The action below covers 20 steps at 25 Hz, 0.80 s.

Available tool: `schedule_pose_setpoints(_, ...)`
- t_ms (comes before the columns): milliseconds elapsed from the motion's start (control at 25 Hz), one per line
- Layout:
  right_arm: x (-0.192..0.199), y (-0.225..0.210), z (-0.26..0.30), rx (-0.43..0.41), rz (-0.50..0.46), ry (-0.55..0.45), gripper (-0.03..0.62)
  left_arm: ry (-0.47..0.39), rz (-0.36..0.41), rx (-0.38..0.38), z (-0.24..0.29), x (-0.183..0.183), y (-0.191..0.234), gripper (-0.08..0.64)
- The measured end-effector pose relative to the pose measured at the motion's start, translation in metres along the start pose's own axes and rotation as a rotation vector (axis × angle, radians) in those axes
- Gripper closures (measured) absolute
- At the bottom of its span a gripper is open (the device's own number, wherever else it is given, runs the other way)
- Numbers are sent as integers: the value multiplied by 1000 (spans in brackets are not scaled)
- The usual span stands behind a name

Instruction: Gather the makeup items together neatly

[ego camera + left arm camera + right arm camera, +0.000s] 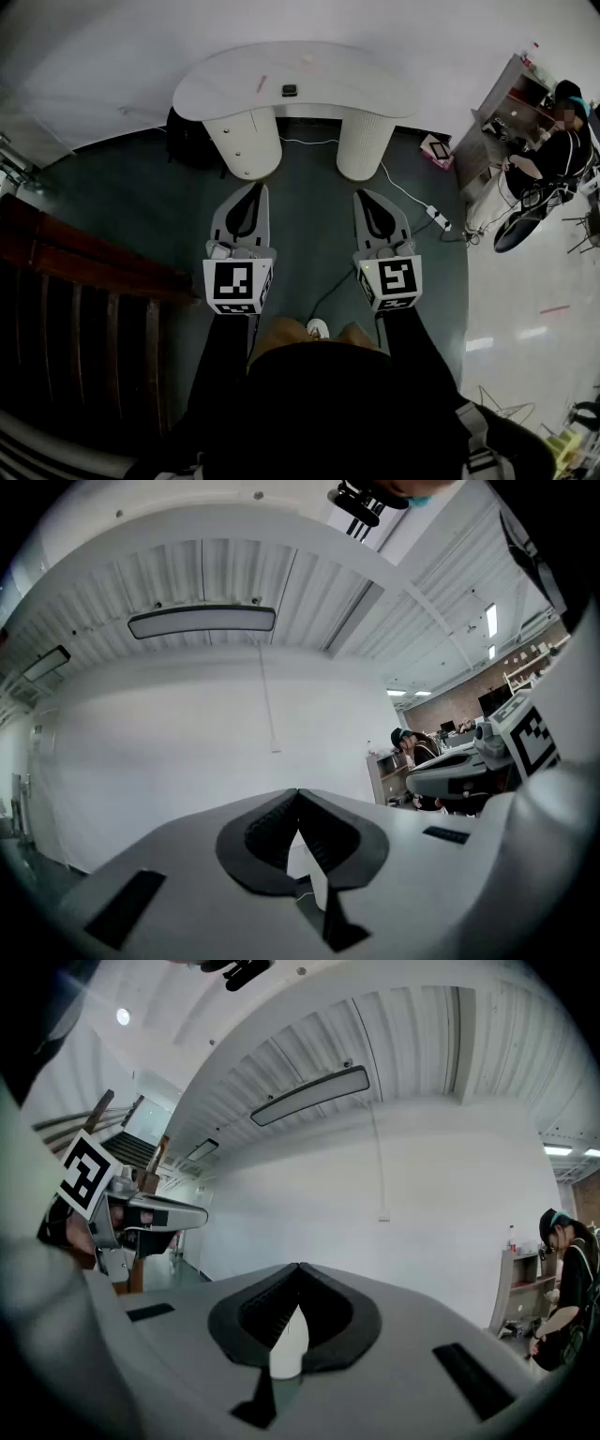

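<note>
A white curved table (pixel 328 86) on two round ribbed legs stands ahead of me. On its top lie a small dark item (pixel 290 91) and a thin reddish stick (pixel 262 82); they are too small to identify. My left gripper (pixel 252 188) and right gripper (pixel 373 195) hang side by side over the dark floor, well short of the table. Both are shut with nothing between the jaws. In the left gripper view the left gripper (pixel 298 793) points at a white wall. In the right gripper view the right gripper (pixel 299 1267) points at the same wall.
A dark wooden stair rail (pixel 75 281) runs along my left. A white power strip (pixel 439 217) and its cable lie on the floor right of the table, near a pink box (pixel 434 150). A seated person (pixel 553 159) is at a shelf at the far right. A black bag (pixel 192 141) sits behind the table's left leg.
</note>
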State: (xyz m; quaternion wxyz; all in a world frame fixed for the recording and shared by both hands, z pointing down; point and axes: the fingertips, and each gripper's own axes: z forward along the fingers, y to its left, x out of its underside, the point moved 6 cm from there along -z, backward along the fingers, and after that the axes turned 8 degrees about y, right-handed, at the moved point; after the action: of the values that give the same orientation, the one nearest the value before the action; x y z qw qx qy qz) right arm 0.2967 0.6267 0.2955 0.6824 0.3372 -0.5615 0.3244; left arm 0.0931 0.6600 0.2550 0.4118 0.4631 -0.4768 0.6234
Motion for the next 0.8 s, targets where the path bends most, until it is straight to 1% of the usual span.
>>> schedule_pose_setpoints(160,1,-4,2,2,-8,-6,566,-31,7,2,3,-5,-1,545)
schedule_pose_setpoints(400,4,-14,5,10,-8,-14,566,-34,17,0,12,-7,-4,545)
schedule_pose_setpoints(600,9,-16,14,12,22,1,566,-22,1,20,20,-5,-1,545)
schedule_pose_setpoints(800,9,-17,34,-1,43,5,565,-11,8,15,33,-1,12,545)
